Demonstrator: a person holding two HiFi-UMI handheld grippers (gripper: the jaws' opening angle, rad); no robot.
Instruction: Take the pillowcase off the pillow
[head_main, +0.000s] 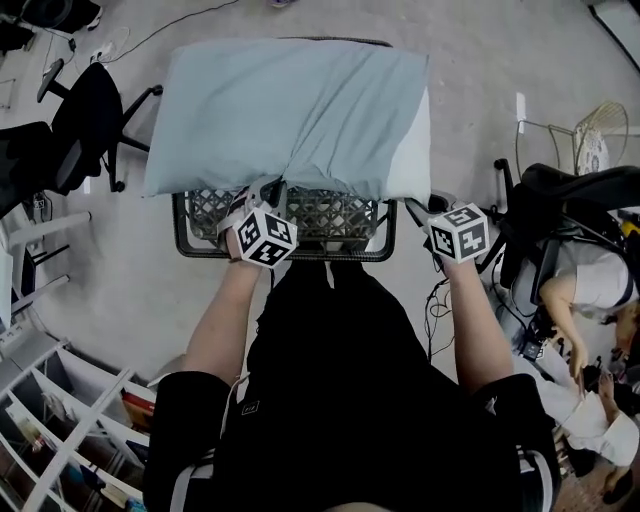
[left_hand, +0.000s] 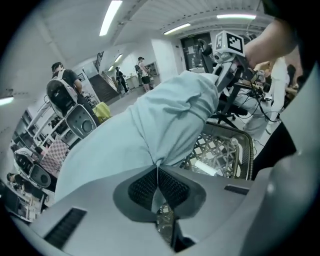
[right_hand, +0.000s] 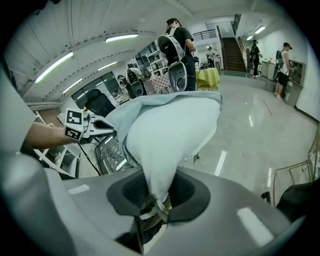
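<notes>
A pillow in a light blue pillowcase lies across a black woven basket. Its white end shows bare at the right. My left gripper is at the near edge of the pillowcase and is shut on a pinch of blue cloth. My right gripper is at the near right corner. In the right gripper view, it is shut on the white pillow corner. Each gripper shows in the other's view: the right gripper and the left gripper.
A black office chair stands at the left. White shelving is at the near left. At the right are a person and a white wire stand. Several people stand far off in the hall.
</notes>
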